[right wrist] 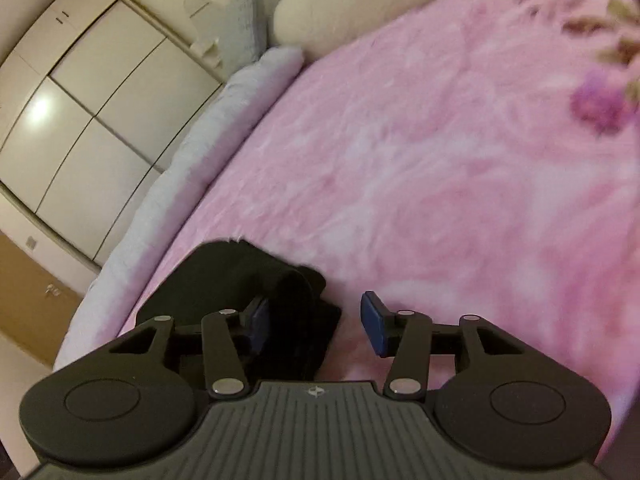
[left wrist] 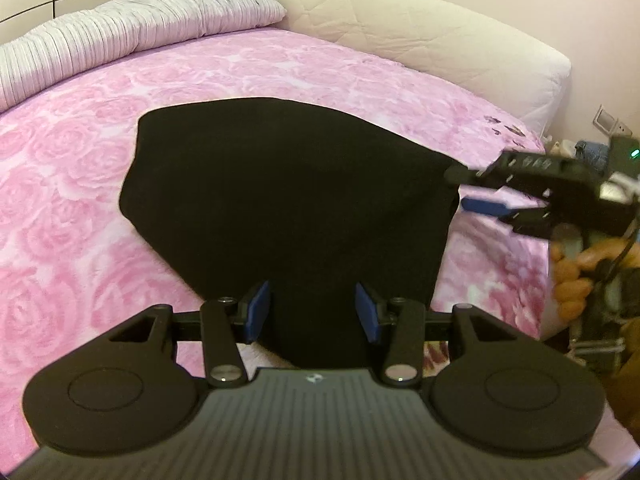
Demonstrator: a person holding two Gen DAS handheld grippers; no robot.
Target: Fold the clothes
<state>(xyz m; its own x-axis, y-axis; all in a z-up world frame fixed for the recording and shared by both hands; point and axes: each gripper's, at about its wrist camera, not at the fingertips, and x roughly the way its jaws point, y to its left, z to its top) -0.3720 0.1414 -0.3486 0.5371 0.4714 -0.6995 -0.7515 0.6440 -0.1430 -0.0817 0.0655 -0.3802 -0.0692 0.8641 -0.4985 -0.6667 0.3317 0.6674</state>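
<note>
Now folded black cloth garment lies flat on pink rose-print bed blanket. Left tongs part-open over its 6 o'clock edge, gripping nothing. Right tongs at garment's 3 o'clock corner, parted, empty.

Bedroom around the bed
Pink rose bedspread; striped duvet at ten o'clock, cream headboard cushion at one, wardrobe.

blurred: right gripper + hand, cut by frame edge | black garment near end hid behind left gripper | bedspread smeared, print at far corner unreadable
</note>
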